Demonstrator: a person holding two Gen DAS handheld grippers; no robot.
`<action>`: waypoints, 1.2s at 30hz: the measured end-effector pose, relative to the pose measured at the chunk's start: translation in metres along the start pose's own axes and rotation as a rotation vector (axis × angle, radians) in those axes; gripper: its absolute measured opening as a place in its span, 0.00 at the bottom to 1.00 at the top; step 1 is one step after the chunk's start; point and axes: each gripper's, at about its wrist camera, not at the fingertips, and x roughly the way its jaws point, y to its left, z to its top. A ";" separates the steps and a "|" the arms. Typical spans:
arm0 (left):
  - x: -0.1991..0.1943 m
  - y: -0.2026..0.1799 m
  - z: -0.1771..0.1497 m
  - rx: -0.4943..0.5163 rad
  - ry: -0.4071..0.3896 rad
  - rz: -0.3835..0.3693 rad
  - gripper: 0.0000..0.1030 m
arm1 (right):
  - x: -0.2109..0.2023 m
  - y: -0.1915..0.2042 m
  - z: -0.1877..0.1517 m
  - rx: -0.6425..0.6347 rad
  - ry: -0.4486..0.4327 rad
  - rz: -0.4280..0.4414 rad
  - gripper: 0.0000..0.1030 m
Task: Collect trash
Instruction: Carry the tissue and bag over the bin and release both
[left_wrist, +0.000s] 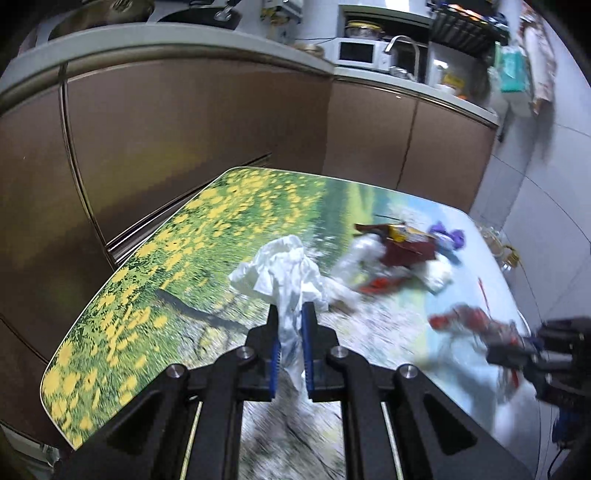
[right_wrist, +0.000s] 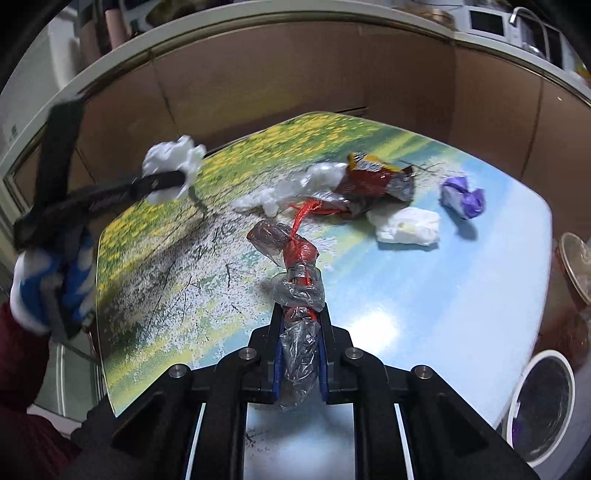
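My left gripper (left_wrist: 291, 314) is shut on a crumpled white tissue (left_wrist: 280, 273) and holds it above the table (left_wrist: 147, 280); it also shows in the right wrist view (right_wrist: 173, 162). My right gripper (right_wrist: 300, 314) is shut on a clear and red plastic wrapper (right_wrist: 295, 266), also seen blurred in the left wrist view (left_wrist: 476, 325). On the table lie a red and yellow snack bag (right_wrist: 376, 177), clear plastic (right_wrist: 310, 184), a white wad (right_wrist: 406, 225) and a purple crumpled piece (right_wrist: 463, 195).
A white bin (right_wrist: 543, 406) with a dark liner stands on the floor at the table's right. A jar (right_wrist: 576, 266) stands beyond it. Brown cabinets (left_wrist: 184, 129) run behind the table, with a counter and microwave (left_wrist: 360, 53) above.
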 end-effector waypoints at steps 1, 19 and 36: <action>-0.005 -0.005 -0.002 0.009 -0.003 -0.004 0.09 | -0.004 0.000 -0.001 0.005 -0.006 -0.005 0.14; -0.055 -0.090 -0.026 0.161 -0.034 -0.035 0.09 | -0.064 -0.006 -0.023 0.043 -0.101 -0.099 0.14; -0.016 -0.248 -0.002 0.425 -0.002 -0.178 0.09 | -0.152 -0.174 -0.103 0.379 -0.187 -0.461 0.14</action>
